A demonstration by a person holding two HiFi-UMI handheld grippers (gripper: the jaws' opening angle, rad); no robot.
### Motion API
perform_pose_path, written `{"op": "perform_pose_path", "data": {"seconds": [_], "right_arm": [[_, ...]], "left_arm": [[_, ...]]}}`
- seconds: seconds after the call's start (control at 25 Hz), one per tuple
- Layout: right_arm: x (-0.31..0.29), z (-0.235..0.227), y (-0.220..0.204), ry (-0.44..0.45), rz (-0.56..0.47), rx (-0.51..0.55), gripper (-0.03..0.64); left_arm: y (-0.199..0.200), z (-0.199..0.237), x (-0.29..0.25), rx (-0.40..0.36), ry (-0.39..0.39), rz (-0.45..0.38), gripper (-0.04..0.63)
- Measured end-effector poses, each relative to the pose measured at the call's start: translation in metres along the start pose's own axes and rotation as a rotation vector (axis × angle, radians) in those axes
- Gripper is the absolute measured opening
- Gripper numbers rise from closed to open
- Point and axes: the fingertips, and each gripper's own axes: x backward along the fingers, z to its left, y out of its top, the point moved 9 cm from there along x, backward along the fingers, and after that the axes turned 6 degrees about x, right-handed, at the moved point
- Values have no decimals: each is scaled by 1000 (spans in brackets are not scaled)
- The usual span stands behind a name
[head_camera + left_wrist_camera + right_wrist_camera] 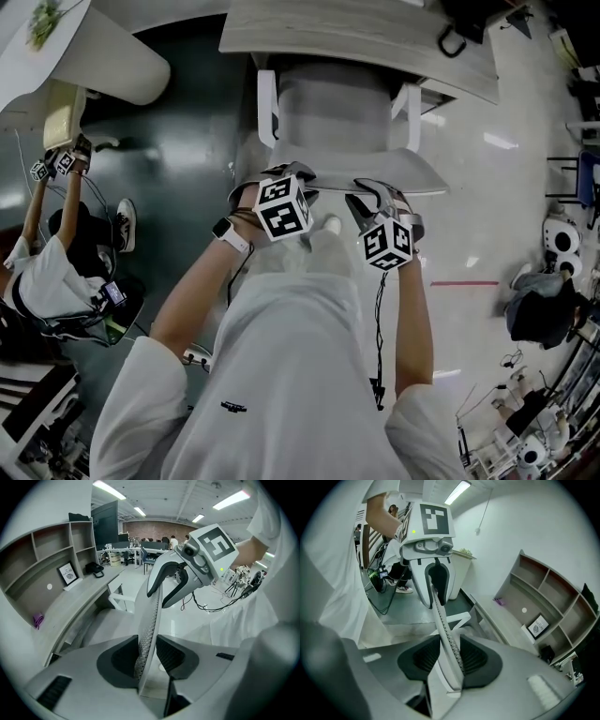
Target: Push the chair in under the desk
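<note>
Head view: chair back (427, 176) clamped in both jaws, grey desk (375, 37) ahead, glossy floor (487, 234).

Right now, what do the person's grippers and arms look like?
The left gripper and right gripper are grey plastic, each with two dark ribbed pads. The left cube and right cube are white with black square markers. A thin black cable hangs from the right gripper. The person wears loose white sleeves and a watch with a white band.
</note>
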Motion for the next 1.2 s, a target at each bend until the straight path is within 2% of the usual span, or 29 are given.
{"op": "perform_pose_path", "data": {"seconds": [0.16,0.44,0.52,0.76,1.04,1.2], "right_arm": [[1,1,-2,7,-3,3,145],[2,6,-3,8,0,6,146],[4,4,-4,4,-2,5,149],[4,-5,-6,11,1,20,149],[-6,-28,-7,29,7,-33,166],[-8,-38,-9,30,23,-54,173]], "left_arm": [[-1,-4,-2,-4,15,-10,121],[1,-5,-2,43,-42,42,121],[4,-6,-1,40,-45,35,120],[8,-3,-2,46,-14,4,121],[10,1,-7,-4,142,-82,120],[18,10,-9,24,103,-69,122]]}}
